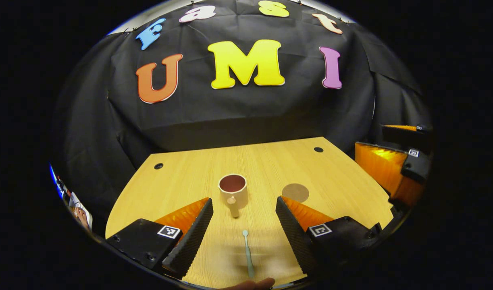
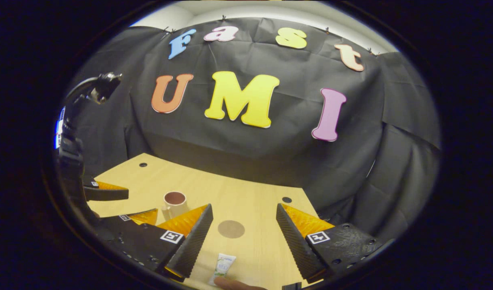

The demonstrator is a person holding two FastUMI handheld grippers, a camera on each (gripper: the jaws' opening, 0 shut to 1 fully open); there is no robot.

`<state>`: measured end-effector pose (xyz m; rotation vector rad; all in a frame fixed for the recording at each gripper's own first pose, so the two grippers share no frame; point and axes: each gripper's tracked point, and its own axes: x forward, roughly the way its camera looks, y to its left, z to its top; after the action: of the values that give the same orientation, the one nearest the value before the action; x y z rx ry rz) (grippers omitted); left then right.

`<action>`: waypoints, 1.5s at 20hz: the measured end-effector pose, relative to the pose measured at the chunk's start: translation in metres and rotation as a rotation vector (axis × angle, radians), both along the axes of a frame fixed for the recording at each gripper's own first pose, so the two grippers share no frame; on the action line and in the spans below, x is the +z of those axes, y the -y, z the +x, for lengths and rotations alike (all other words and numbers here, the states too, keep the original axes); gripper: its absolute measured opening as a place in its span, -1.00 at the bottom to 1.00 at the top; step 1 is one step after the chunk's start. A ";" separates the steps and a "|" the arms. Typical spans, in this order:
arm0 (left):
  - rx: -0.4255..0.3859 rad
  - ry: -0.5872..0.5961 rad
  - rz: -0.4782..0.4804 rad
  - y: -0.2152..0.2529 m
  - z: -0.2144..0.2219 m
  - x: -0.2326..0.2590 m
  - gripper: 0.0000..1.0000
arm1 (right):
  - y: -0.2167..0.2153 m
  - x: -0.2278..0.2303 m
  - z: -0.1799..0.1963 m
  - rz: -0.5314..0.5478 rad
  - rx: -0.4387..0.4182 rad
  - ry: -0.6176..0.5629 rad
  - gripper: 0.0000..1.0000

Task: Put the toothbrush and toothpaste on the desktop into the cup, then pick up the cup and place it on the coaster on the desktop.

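Lying lengthwise between the spread left tongs point(image 1: 244, 225), toothbrush point(image 1: 247, 251) head toward cup point(image 1: 233, 191) (right tongs point(image 2: 244, 229) likewise apart).

One cup point(image 1: 233, 190) is standing on the wooden desktop point(image 1: 190, 177), ahead of the left gripper point(image 1: 244, 225) and between the lines of its two spread fingers, and one toothbrush point(image 1: 247, 251) is lying nearer, in the gap between those fingers. One round coaster point(image 1: 295, 192) is lying ahead and just right of that gripper's right finger, and one toothpaste tube point(image 2: 222, 268) is lying low between the two parted fingers of the right gripper point(image 2: 244, 229). Two grippers are showing in all, and two small dark holes point(image 1: 158, 166) are sitting at the desktop's far corners.
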<state>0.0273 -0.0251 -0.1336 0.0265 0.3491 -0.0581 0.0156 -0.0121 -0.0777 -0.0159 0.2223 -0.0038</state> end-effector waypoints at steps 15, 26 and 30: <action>0.029 -0.536 -0.067 0.020 -0.016 -0.153 0.80 | 0.025 -0.109 -0.016 0.038 -0.046 -0.373 0.89; 0.045 -0.567 -0.014 0.018 0.029 -0.081 -0.26 | 0.030 -0.124 -0.013 0.019 -0.053 -0.442 0.89; 0.021 -0.561 -0.035 0.007 0.000 -0.120 -0.56 | 0.031 -0.132 -0.012 0.033 -0.054 -0.472 0.89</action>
<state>0.0274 -0.0318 -0.2541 -0.0296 0.9089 -0.0505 0.0034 -0.0431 -0.2101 0.0228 0.6950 -0.0501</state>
